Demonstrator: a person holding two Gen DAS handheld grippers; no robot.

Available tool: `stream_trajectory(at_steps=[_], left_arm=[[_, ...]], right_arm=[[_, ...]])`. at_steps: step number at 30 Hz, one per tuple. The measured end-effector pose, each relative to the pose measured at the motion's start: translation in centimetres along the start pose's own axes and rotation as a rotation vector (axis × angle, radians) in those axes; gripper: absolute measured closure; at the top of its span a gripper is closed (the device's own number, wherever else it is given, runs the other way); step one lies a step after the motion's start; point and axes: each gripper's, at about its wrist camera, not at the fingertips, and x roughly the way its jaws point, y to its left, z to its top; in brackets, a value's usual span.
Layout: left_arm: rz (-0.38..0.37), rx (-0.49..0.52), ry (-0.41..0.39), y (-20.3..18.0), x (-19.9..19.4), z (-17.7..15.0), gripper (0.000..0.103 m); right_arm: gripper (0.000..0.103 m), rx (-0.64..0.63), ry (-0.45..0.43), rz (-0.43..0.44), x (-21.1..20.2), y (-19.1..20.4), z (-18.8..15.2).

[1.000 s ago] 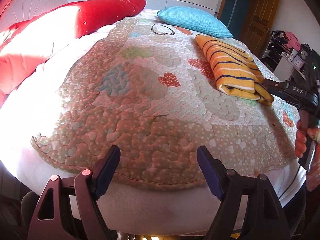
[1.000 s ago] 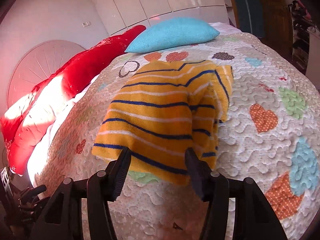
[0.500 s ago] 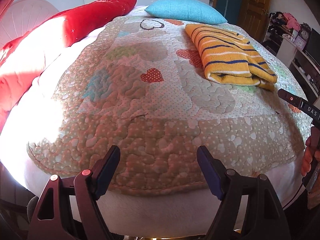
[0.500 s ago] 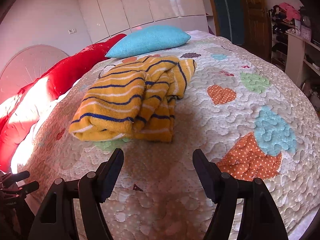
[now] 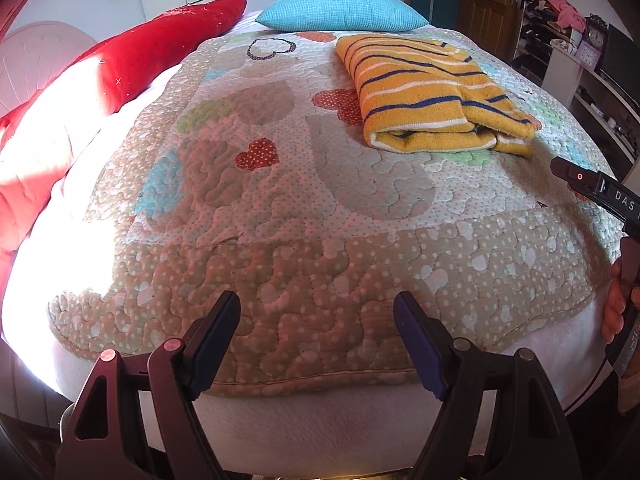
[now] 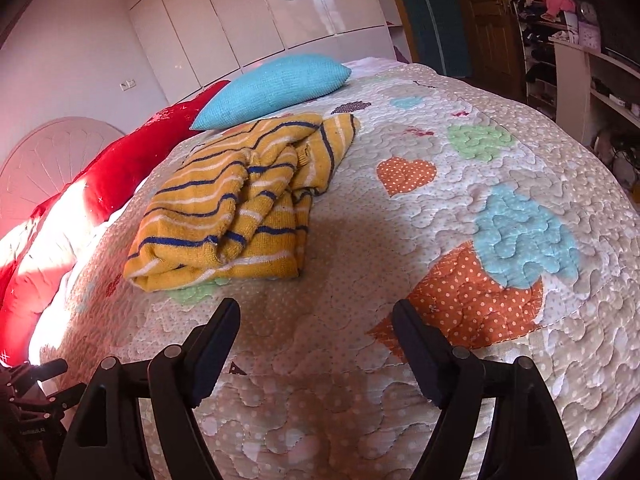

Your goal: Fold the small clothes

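A small yellow sweater with blue and white stripes (image 5: pixel 432 92) lies folded on the quilted bed cover (image 5: pixel 304 216), far right of the left wrist view. In the right wrist view the sweater (image 6: pixel 236 204) lies left of centre, with a sleeve part loose on top. My left gripper (image 5: pixel 316 340) is open and empty over the bed's near edge, well back from the sweater. My right gripper (image 6: pixel 316 340) is open and empty, a short way in front of the sweater. Part of the right gripper's body and the hand holding it show at the left view's right edge (image 5: pixel 600 192).
A turquoise pillow (image 5: pixel 340 14) and red cushions (image 5: pixel 160 48) lie at the head of the bed. Shelves with clutter (image 6: pixel 560 40) and a wooden door (image 5: pixel 488 0) stand to the right. A black tripod-like object (image 6: pixel 28 392) sits at the lower left.
My right gripper let go of the sweater's edge, opened wider and pulled back from it. The sweater now lies folded on the bed. The left gripper drew back slightly.
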Motion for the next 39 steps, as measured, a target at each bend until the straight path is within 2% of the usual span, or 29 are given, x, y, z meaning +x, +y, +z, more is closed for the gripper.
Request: stream_trajectory(at_steps=[6, 10, 15, 19, 21, 23, 25, 27, 29, 31, 32, 33, 34, 35, 37, 39], left_arm=[[-0.006, -0.003, -0.003, 0.4, 0.2, 0.2, 0.025], [-0.05, -0.037, -0.039, 2.1, -0.3, 1.7, 0.025], [-0.159, -0.062, -0.103, 4.1, -0.3, 6.2, 0.018], [-0.25, -0.1, -0.145, 5.2, 2.4, 11.5, 0.014], [-0.336, -0.143, -0.113, 5.4, 5.0, 13.8, 0.014], [-0.456, -0.183, -0.066, 5.1, 7.7, 15.9, 0.014], [-0.562, -0.197, -0.035, 4.3, 10.0, 17.7, 0.014], [-0.649, -0.191, 0.013, 2.8, 12.3, 19.1, 0.014], [-0.704, -0.188, 0.077, 0.8, 14.3, 19.9, 0.014], [-0.709, -0.165, 0.116, -1.0, 15.2, 20.0, 0.014], [-0.695, -0.142, 0.104, -1.8, 14.9, 20.0, 0.023], [-0.676, -0.127, 0.093, -2.2, 14.4, 20.1, 0.034], [-0.672, -0.126, 0.084, -2.2, 13.8, 20.2, 0.039], [-0.682, -0.138, 0.075, -1.9, 13.1, 20.3, 0.048], [-0.717, -0.173, 0.042, -0.7, 11.5, 20.9, 0.051], [-0.712, -0.183, 0.004, 0.2, 9.7, 21.2, 0.051]], right_arm=[[0.018, -0.009, 0.001, -0.014, 0.2, 0.3, 0.0], [0.018, 0.022, 0.017, 0.006, 0.1, 0.2, 1.2], [0.012, 0.072, -0.001, 0.088, 0.4, 0.0, 5.2], [0.012, 0.139, 0.023, 0.148, 4.1, -0.5, 8.4], [0.012, 0.21, 0.061, 0.191, 6.7, -1.2, 9.6], [0.011, 0.273, 0.093, 0.232, 9.0, -1.7, 10.5], [0.011, 0.3, 0.119, 0.276, 11.1, -1.5, 11.4], [0.01, 0.311, 0.151, 0.278, 13.3, -1.1, 11.8], [0.01, 0.316, 0.146, 0.259, 14.7, -0.7, 12.1], [0.011, 0.327, 0.136, 0.245, 15.5, -0.3, 12.6], [0.015, 0.339, 0.142, 0.256, 15.8, 0.0, 12.9], [0.027, 0.357, 0.156, 0.286, 16.2, 0.2, 13.1], [0.035, 0.377, 0.178, 0.333, 16.5, 0.6, 13.3], [0.035, 0.38, 0.182, 0.372, 16.3, 1.2, 13.7], [0.035, 0.317, 0.147, 0.419, 15.0, 2.6, 14.6], [0.035, 0.274, 0.115, 0.472, 13.7, 3.7, 14.9]])
